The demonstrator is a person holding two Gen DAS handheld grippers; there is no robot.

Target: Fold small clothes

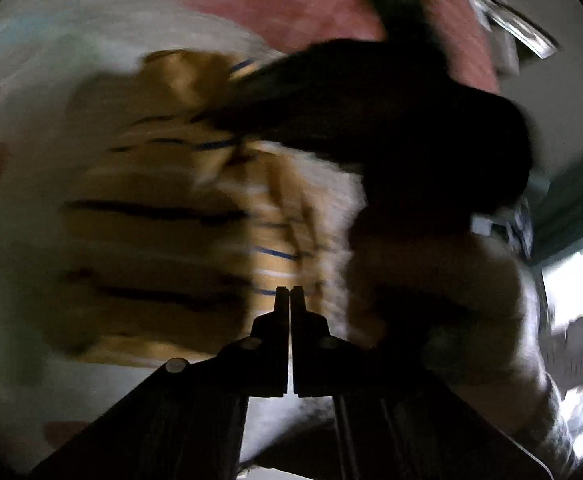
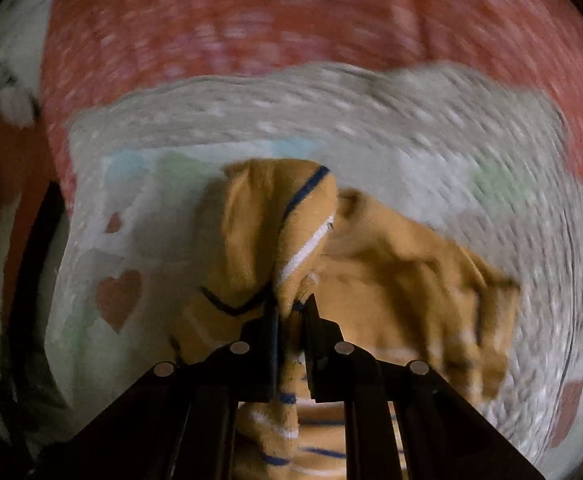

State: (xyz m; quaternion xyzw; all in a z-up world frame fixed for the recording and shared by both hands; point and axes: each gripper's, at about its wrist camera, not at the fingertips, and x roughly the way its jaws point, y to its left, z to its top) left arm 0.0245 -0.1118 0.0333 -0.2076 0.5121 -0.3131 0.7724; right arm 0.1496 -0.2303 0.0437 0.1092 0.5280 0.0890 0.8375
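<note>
On the far left of my left wrist view lies the pale bedsheet, printed with faint reddish hearts. Spread over it is the mustard striped garment, badly blurred, its dark and blue stripes running across the cloth. My left gripper sits low in the middle, its two fingers brought together with only a thin sliver of light between them and nothing caught there; the tips hang over the garment's near edge, though I cannot tell whether they touch it. To the right, my right gripper crosses the view as a dark shape, reaching down onto the upper part of the garment, with a green light on a dark block above it. Behind it runs a red blanket.

In my right wrist view, the white sheet with a heart print fills the left. In the centre, my right gripper is nearly closed and pinches a fold of the garment, which bunches up above the fingers and shows a white band and a blue stripe. The rest of the cloth trails off to the right, lying on the sheet. The red blanket arcs across the top.
</note>
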